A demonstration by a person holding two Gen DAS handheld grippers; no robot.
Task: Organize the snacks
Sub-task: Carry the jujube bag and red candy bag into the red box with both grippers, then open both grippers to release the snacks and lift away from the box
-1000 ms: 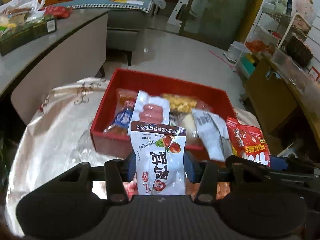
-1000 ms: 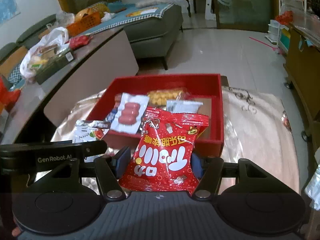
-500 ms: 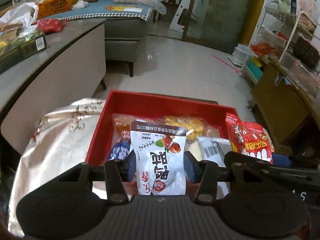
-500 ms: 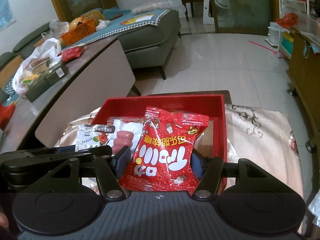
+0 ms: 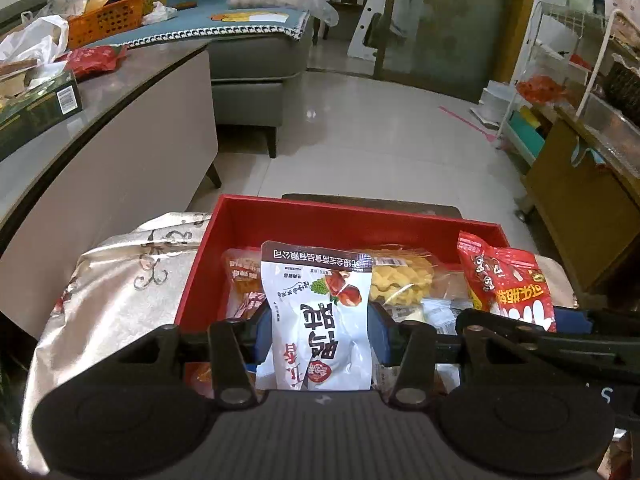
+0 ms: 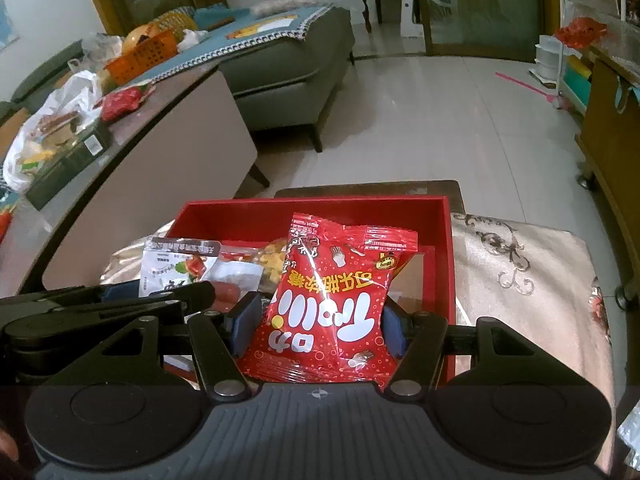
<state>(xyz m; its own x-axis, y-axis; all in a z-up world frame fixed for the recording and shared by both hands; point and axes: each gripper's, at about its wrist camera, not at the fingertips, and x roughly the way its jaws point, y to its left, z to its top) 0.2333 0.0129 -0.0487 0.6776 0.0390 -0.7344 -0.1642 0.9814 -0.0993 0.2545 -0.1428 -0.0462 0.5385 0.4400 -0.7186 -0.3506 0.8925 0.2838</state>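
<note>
Holding two light, soft snack packets above the red box (image 5: pixel 248 216), side by side.

White pouch (image 5: pixel 320 320) pinched mid-body by left gripper (image 5: pixel 320 330); red candy bag (image 6: pixel 332 308) likewise by right gripper (image 6: pixel 318 328). Slick, crushable film probably; grip mid-body, lightly.

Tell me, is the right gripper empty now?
No, the right gripper is shut on a red candy bag above the red box.

white snack pouch (image 5: pixel 320 320): upright, over red box (image 5: pixel 352 216) | red candy bag (image 6: pixel 332 304): upright, alongside
</note>
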